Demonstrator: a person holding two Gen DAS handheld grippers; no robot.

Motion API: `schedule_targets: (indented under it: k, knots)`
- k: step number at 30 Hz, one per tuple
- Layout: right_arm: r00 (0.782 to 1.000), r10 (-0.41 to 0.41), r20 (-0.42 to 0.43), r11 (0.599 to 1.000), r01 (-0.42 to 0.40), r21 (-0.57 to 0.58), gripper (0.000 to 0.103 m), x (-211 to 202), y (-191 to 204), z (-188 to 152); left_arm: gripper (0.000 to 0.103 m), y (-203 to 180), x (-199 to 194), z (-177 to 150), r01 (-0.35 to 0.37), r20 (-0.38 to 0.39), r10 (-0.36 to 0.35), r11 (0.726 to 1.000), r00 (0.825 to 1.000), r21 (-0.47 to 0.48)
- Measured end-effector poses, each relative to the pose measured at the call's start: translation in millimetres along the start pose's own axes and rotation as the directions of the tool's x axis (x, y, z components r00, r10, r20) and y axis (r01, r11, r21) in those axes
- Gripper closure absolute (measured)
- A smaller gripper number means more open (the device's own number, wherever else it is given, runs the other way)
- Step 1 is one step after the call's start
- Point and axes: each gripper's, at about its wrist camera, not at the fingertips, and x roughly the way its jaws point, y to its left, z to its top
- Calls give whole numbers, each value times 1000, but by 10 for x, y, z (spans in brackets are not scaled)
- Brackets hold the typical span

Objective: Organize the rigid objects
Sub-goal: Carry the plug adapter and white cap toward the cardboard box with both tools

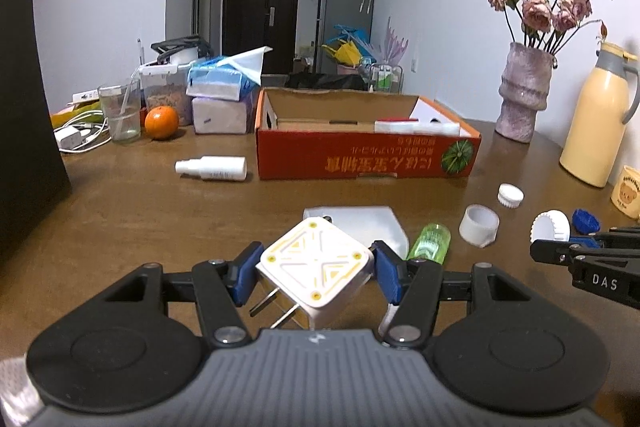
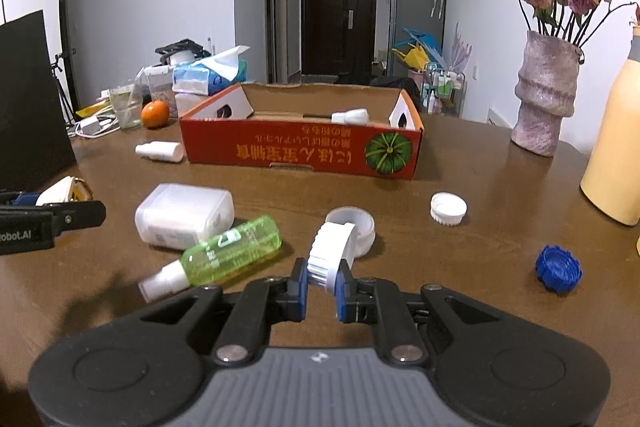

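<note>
My left gripper [image 1: 316, 273] is shut on a white plug adapter [image 1: 316, 267] with yellow lines, held above the wooden table [image 1: 140, 207]. My right gripper [image 2: 322, 287] is shut on a white ribbed cap [image 2: 332, 253], also lifted. The red cardboard box [image 2: 300, 151] stands open at the table's middle back, with a white item inside. On the table lie a green spray bottle [image 2: 228, 253], a white flat container [image 2: 184, 217], a white spray bottle [image 2: 160, 151], a white ring cap [image 2: 356, 225], another white cap [image 2: 448, 209] and a blue cap [image 2: 558, 269].
A vase of dried roses [image 2: 544, 91] and a yellow thermos [image 2: 616, 147] stand at the right. An orange [image 1: 161, 123], a glass [image 1: 120, 115], tissue packs [image 1: 220, 95] and cables [image 1: 76, 137] crowd the back left. A black panel [image 1: 24, 107] stands at the left.
</note>
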Motion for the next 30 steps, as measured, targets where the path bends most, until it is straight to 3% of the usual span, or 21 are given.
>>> schedule_targets:
  k: [30]
  knots:
    - [997, -3, 80, 1000, 2, 6, 90, 430, -55, 740, 43, -149, 512, 942, 24, 97, -23, 1000, 995, -16]
